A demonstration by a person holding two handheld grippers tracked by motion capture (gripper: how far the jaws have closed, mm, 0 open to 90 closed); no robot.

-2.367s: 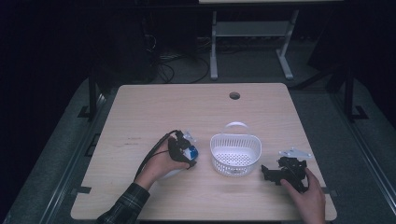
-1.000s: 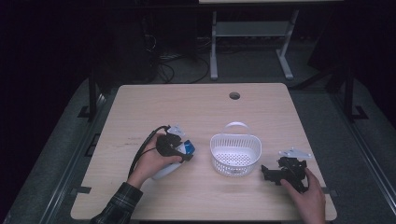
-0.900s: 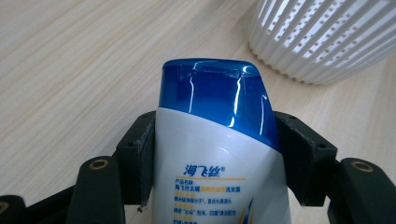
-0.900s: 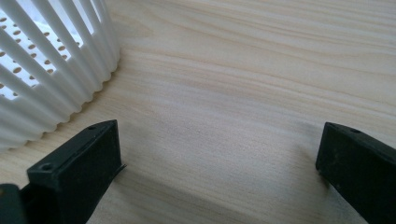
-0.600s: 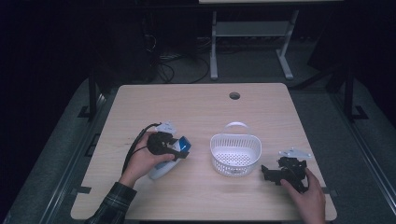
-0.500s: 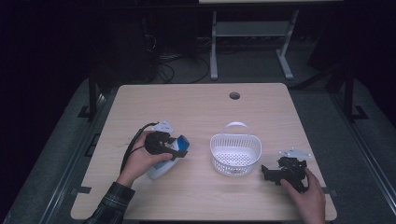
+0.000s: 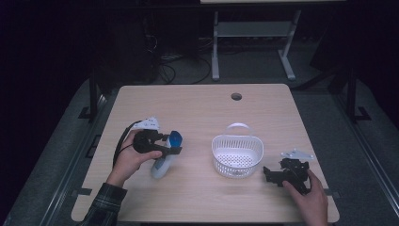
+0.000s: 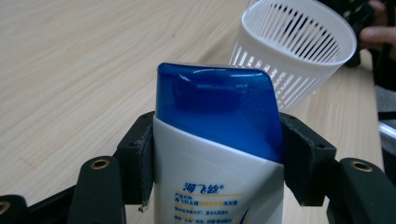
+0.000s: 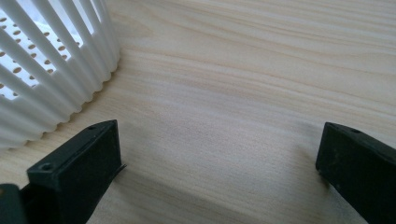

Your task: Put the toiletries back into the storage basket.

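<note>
The left gripper (image 7: 173,149) is clamped on the bottle (image 8: 217,154): in the left gripper view both jaws press the white body just below the blue cap (image 8: 219,109). In the high view the bottle (image 7: 165,157) lies tilted, cap pointing toward the basket (image 7: 236,157), base end near the table (image 7: 197,108) surface; whether the base touches the wood cannot be told.

The right gripper (image 7: 269,175) rests on the table just beside the basket, on its right side. Its jaws stand wide apart in the right gripper view, with nothing but bare wood between them. The ribbed basket wall (image 9: 51,70) shows close to one jaw, apart from it.

Task status, as judged from these views:
1. Grasp of the bottle: done.
2. Carry to the basket: not done. The bottle is well apart from the basket, on its left.
3. Placing into the basket and letting go: not done.

Containers:
- Basket: white, slotted walls, perforated floor, handle folded toward the far side. The visible floor is bare; no contents seen.
- Bottle: cap closed; contents cannot be told.

Far side: a round cable hole (image 7: 236,96) near the far edge of the table.
</note>
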